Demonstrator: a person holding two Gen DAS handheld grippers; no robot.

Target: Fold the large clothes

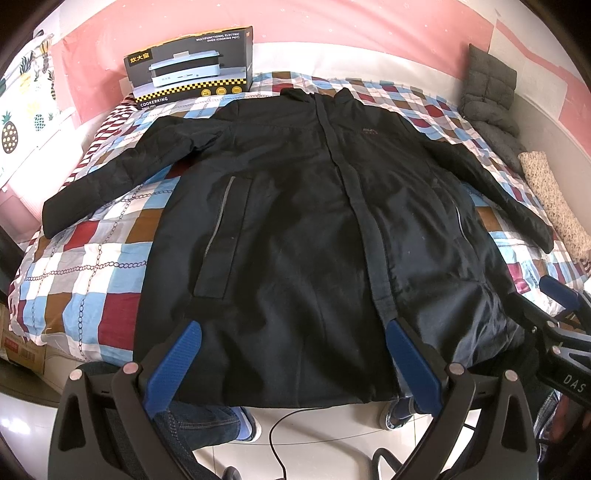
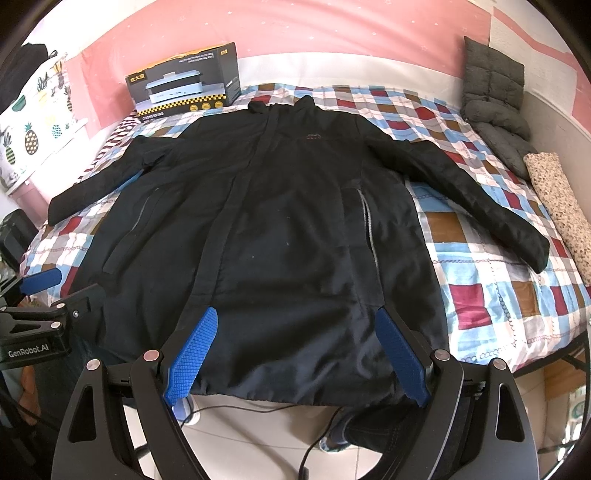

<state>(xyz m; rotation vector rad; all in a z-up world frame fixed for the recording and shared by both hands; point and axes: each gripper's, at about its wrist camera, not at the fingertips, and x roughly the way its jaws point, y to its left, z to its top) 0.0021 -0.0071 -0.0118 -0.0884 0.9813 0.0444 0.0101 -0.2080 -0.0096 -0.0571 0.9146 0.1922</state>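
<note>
The black jacket (image 1: 295, 221) lies flat, front side up, on the checked bed cover (image 1: 92, 277), with both sleeves spread out and its hem at the near edge of the bed. The left claw (image 1: 293, 345) is released and hangs over the hem. The right claw (image 2: 295, 332) is also released, above the hem, holding nothing.

I am working in a home bedroom: a bed (image 1: 92, 236) with a checked quilt, pink wall (image 1: 332, 22), pineapple-print curtain (image 1: 22, 110).
</note>
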